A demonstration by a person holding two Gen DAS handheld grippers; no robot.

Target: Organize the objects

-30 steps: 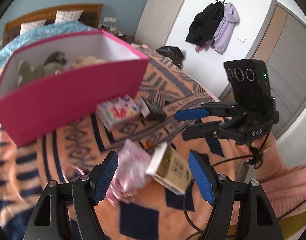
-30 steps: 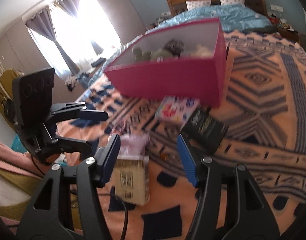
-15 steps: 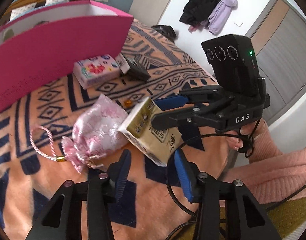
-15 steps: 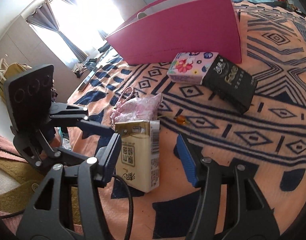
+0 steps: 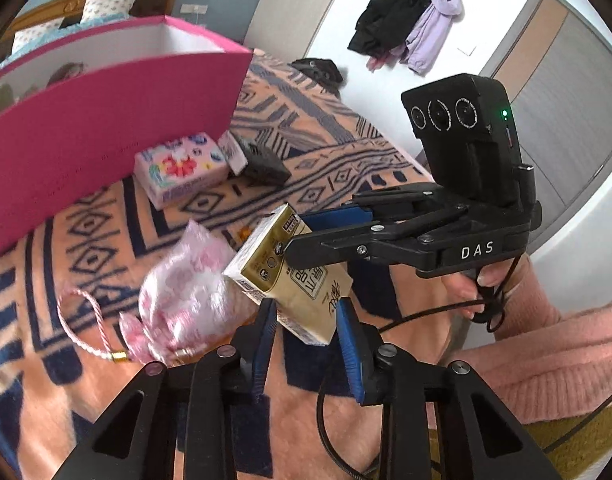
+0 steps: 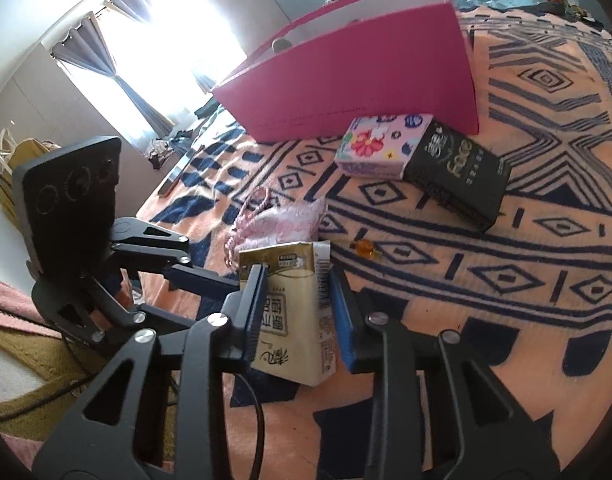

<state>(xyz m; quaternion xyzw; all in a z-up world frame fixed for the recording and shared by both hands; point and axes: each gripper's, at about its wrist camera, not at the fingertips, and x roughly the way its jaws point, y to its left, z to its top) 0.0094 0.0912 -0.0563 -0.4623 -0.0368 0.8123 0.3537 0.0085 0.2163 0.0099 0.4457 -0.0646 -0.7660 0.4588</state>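
A gold tissue pack [image 5: 294, 280] lies on the patterned blanket. My right gripper [image 6: 294, 312] is shut on it, one pad on each long side; the pack shows in the right wrist view [image 6: 294, 312]. My left gripper [image 5: 306, 344] is open with the near end of the pack between its fingertips, and I cannot tell whether they touch it. A pink drawstring pouch [image 5: 182, 296] lies just left of the pack. The pink box [image 5: 106, 128] stands behind, holding plush toys.
A floral tissue pack [image 6: 378, 144] and a black tissue pack [image 6: 458, 168] lie in front of the pink box. A small amber bead [image 6: 364, 247] lies on the blanket. Coats [image 5: 410, 24] hang on the far wall. The bed edge is at the right.
Both grippers dropped toward the blanket and narrowed. My right gripper closed on the gold tissue pack. My left gripper came up to the pack's near end.
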